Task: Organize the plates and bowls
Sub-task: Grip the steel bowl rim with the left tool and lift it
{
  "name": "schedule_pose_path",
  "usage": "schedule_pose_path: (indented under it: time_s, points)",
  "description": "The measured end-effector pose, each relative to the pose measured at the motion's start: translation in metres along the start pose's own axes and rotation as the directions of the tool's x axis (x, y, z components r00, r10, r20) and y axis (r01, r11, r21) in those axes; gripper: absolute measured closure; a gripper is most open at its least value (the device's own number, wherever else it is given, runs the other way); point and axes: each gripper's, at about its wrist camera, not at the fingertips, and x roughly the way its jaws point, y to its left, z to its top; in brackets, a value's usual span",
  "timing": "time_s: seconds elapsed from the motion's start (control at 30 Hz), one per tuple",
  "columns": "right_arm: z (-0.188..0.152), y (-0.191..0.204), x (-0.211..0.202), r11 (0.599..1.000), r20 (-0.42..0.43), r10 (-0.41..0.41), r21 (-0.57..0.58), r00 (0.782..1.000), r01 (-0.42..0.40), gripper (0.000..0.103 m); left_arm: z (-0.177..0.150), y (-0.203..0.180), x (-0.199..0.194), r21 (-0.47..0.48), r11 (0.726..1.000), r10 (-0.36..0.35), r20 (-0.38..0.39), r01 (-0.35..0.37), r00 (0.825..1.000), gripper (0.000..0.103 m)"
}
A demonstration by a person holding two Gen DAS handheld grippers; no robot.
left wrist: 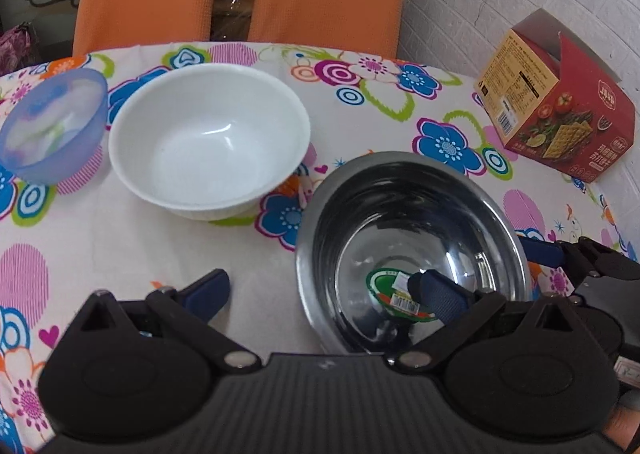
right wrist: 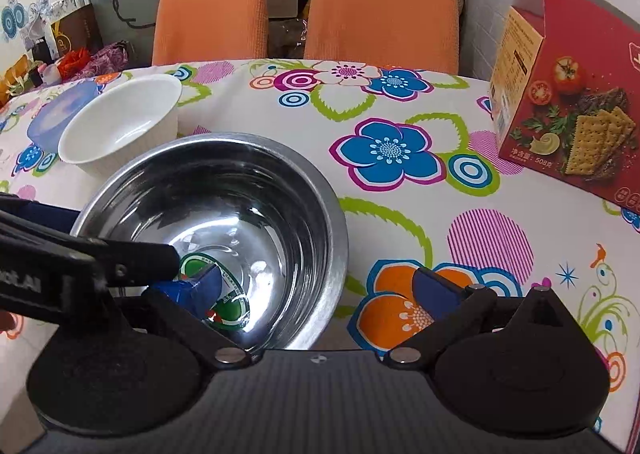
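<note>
A steel bowl (left wrist: 416, 214) with a green sticker (left wrist: 394, 296) on its bottom stands on the flowered tablecloth (left wrist: 120, 246). My left gripper (left wrist: 324, 292) is open and straddles the bowl's near-left rim, one finger inside and one outside. From the right, my right gripper (right wrist: 320, 288) is open across the near-right rim of the steel bowl (right wrist: 240, 190). Its left finger is inside. A white bowl (left wrist: 208, 142) sits behind and to the left, and a translucent blue bowl (left wrist: 52, 122) sits farther left. The right gripper (left wrist: 560, 254) shows at the bowl's right side in the left wrist view.
A red cracker box (right wrist: 568, 102) stands at the table's right, near a white wall. Two orange chairs (right wrist: 380, 2) are pushed against the far edge. Cluttered boxes and bags lie beyond the table on the left. Bare tablecloth (right wrist: 400, 114) lies between the steel bowl and the box.
</note>
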Motion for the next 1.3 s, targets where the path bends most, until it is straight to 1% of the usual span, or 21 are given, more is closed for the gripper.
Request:
schedule_pose_path:
  time_s: [0.1, 0.27, 0.33, 0.47, 0.5, 0.6, 0.7, 0.73, 0.77, 0.8, 0.83, 0.87, 0.9, 0.93, 0.97, 1.0, 1.03, 1.1, 1.13, 1.3]
  points:
    - [-0.002, -0.001, 0.000, 1.000, 0.029, 0.016, -0.024, 0.999, -0.016, 0.013, 0.001, -0.006, 0.004, 0.036, 0.999, 0.029, 0.013, -0.030, 0.999, 0.003]
    - [-0.012, -0.003, -0.003, 0.998, 0.106, 0.040, -0.046, 0.994, -0.035, 0.012, -0.002, -0.014, 0.009, 0.090, 0.992, 0.091, 0.027, -0.093, 0.995, 0.002]
    - [-0.013, -0.003, -0.003, 0.998, 0.110, 0.038, -0.044, 0.993, -0.034, 0.012, -0.002, -0.013, 0.010, 0.083, 0.992, 0.096, 0.032, -0.098, 0.995, 0.002]
    - [-0.011, 0.002, -0.004, 1.000, 0.093, -0.003, -0.005, 0.996, 0.003, 0.013, -0.002, -0.012, 0.011, 0.066, 0.993, 0.095, 0.049, -0.098, 0.994, 0.002]
    - [-0.012, 0.003, -0.004, 1.000, 0.093, -0.002, -0.001, 0.996, 0.002, 0.013, -0.002, -0.012, 0.011, 0.067, 0.993, 0.098, 0.052, -0.101, 0.994, 0.002]
    - [-0.015, 0.007, -0.006, 1.000, 0.098, -0.002, -0.003, 0.995, 0.002, 0.014, -0.004, -0.016, 0.012, 0.085, 0.987, 0.130, 0.060, -0.135, 0.990, 0.004]
    - [-0.018, 0.012, -0.008, 1.000, 0.096, 0.008, -0.011, 0.995, -0.007, 0.014, -0.007, -0.022, 0.013, 0.116, 0.978, 0.168, 0.073, -0.175, 0.983, 0.011]
    - [-0.018, 0.014, -0.008, 1.000, 0.094, 0.009, -0.012, 0.996, -0.008, 0.014, -0.008, -0.022, 0.011, 0.123, 0.978, 0.160, 0.078, -0.169, 0.984, 0.016]
    - [-0.019, 0.016, -0.010, 1.000, 0.091, 0.000, -0.004, 0.996, 0.000, 0.014, -0.008, -0.024, 0.009, 0.131, 0.979, 0.149, 0.078, -0.159, 0.986, 0.025]
    - [-0.019, 0.019, -0.011, 1.000, 0.085, -0.004, 0.002, 0.996, 0.004, 0.015, -0.009, -0.025, 0.006, 0.139, 0.980, 0.136, 0.073, -0.145, 0.988, 0.031]
    - [-0.019, 0.021, -0.012, 1.000, 0.082, 0.001, 0.003, 0.997, -0.001, 0.015, -0.010, -0.027, 0.003, 0.151, 0.981, 0.115, 0.065, -0.124, 0.991, 0.042]
    - [-0.020, 0.025, -0.016, 0.999, 0.081, 0.053, -0.009, 0.995, -0.053, 0.015, -0.012, -0.030, 0.000, 0.167, 0.982, 0.085, 0.046, -0.092, 0.995, 0.044]
    - [-0.022, 0.029, -0.020, 0.992, 0.084, 0.128, -0.016, 0.988, -0.127, 0.016, -0.015, -0.033, -0.003, 0.176, 0.982, 0.066, 0.033, -0.071, 0.997, 0.047]
    - [-0.023, 0.036, -0.024, 0.995, 0.084, 0.103, -0.017, 0.991, -0.102, 0.014, -0.018, -0.035, -0.006, 0.174, 0.983, 0.053, 0.027, -0.057, 0.998, 0.054]
    - [-0.025, 0.045, -0.028, 0.998, 0.088, 0.053, -0.045, 0.995, -0.049, 0.014, -0.021, -0.034, -0.009, 0.162, 0.985, 0.048, 0.025, -0.051, 0.999, 0.053]
    - [-0.027, 0.047, -0.031, 0.997, 0.099, 0.045, -0.062, 0.994, -0.039, 0.014, -0.024, -0.033, -0.012, 0.151, 0.988, 0.039, 0.015, -0.041, 0.999, 0.053]
    - [-0.029, 0.047, -0.034, 0.997, 0.104, 0.059, -0.059, 0.993, -0.053, 0.014, -0.026, -0.031, -0.014, 0.150, 0.988, 0.027, 0.001, -0.027, 1.000, 0.053]
    - [-0.035, 0.047, -0.041, 0.997, 0.116, 0.073, -0.044, 0.991, -0.068, 0.014, -0.032, -0.030, -0.018, 0.162, 0.986, 0.024, 0.005, -0.025, 1.000, 0.053]
    - [-0.037, 0.049, -0.044, 0.997, 0.123, 0.064, -0.050, 0.990, -0.058, 0.015, -0.035, -0.030, -0.020, 0.160, 0.987, 0.021, 0.005, -0.021, 1.000, 0.053]
    - [-0.047, 0.065, -0.061, 0.994, 0.161, 0.026, -0.106, 0.987, -0.009, 0.015, -0.045, -0.025, -0.031, 0.150, 0.989, 0.004, -0.009, -0.002, 1.000, 0.053]
